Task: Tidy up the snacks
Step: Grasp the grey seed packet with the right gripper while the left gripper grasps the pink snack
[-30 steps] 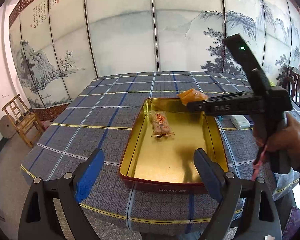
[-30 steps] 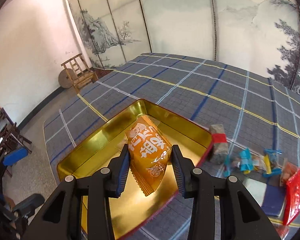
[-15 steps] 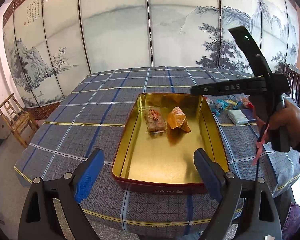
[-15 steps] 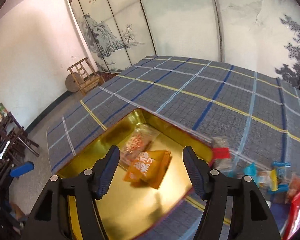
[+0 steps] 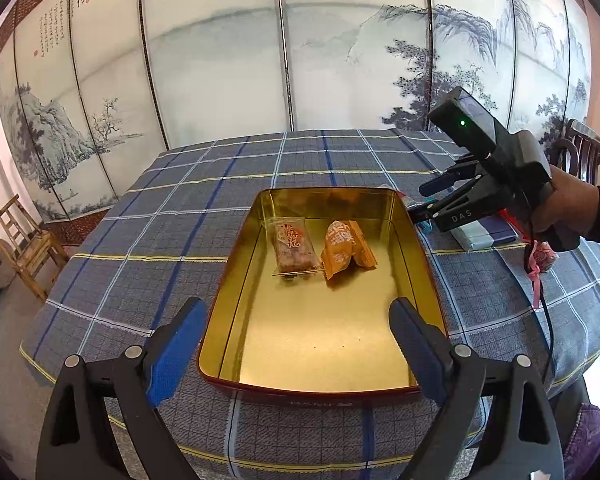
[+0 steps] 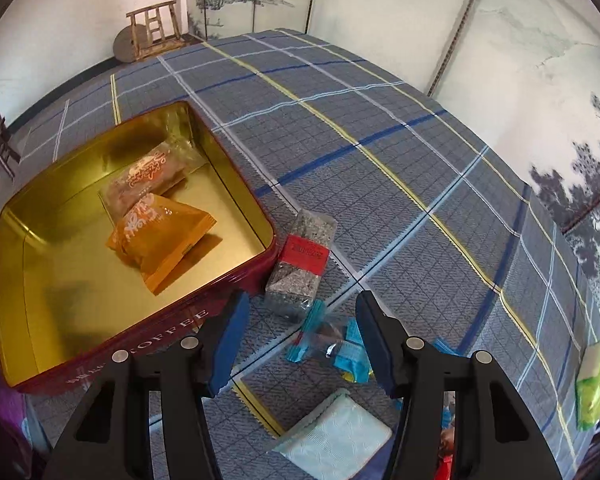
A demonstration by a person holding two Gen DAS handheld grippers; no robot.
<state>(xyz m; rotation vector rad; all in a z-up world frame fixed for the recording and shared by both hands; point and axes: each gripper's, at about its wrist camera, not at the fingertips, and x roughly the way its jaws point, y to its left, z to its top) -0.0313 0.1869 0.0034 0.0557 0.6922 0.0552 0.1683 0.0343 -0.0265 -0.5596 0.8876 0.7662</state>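
Left gripper (image 5: 294, 330) spread wide, holding nothing, over the near rim of the tin (image 6: 140, 320), "COFFEE" readable on its red wall. Two snacks inside at the far end: clear-wrapped cake (image 5: 293, 249), orange packet (image 5: 346, 248) touching it; rest of gold floor bare. Right gripper (image 6: 298, 338) wide apart, nothing held, above blue candies (image 6: 328, 340). Grey bar with red label (image 6: 304, 268) lies just beside the tin's corner. White packet (image 6: 334, 440) nearer.

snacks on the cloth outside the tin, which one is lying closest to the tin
The grey speckled bar with the red band: it lies right beside the tin at its corner. The blue-wrapped candies and the pale packet lie farther off.
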